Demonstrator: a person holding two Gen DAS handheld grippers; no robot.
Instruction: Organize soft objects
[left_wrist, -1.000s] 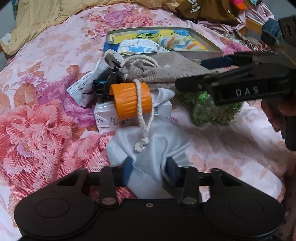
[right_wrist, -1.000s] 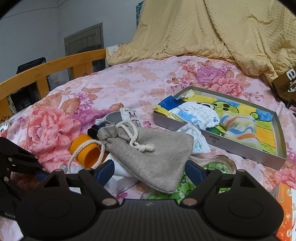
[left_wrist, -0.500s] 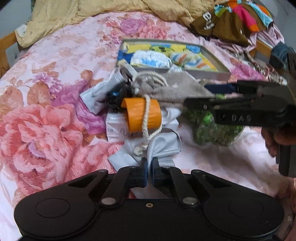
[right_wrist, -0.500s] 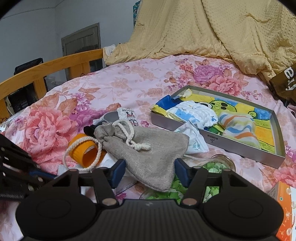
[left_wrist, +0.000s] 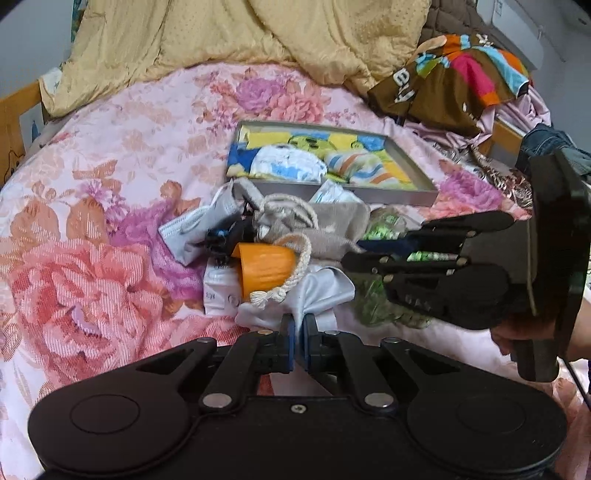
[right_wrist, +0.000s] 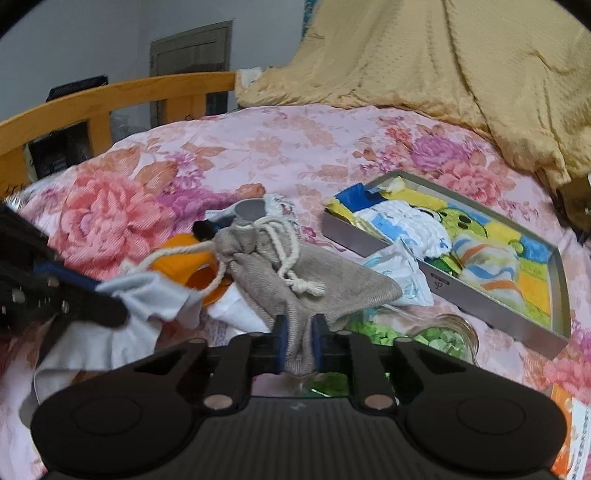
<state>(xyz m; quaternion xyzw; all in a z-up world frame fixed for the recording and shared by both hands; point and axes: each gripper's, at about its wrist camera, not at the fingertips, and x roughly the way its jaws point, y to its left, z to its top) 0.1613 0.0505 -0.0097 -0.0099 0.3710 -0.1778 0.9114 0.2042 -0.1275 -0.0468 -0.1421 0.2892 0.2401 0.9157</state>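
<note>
While two tongs pinch — left tongs (left_wrist: 299, 326) one pale cloth (left_wrist: 325, 291), right tongs (right_wrist: 298, 341) one grey pouch (right_wrist: 295, 273).

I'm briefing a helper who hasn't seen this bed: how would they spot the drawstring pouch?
On the floral bedspread, look just in front of the grey tray. The grey linen drawstring pouch drapes over the clutter pile, its white cord crossing an orange cap.

Left gripper (left_wrist: 299, 326) fingers pinched together; right gripper (right_wrist: 298, 328) fingers just closed.
</note>
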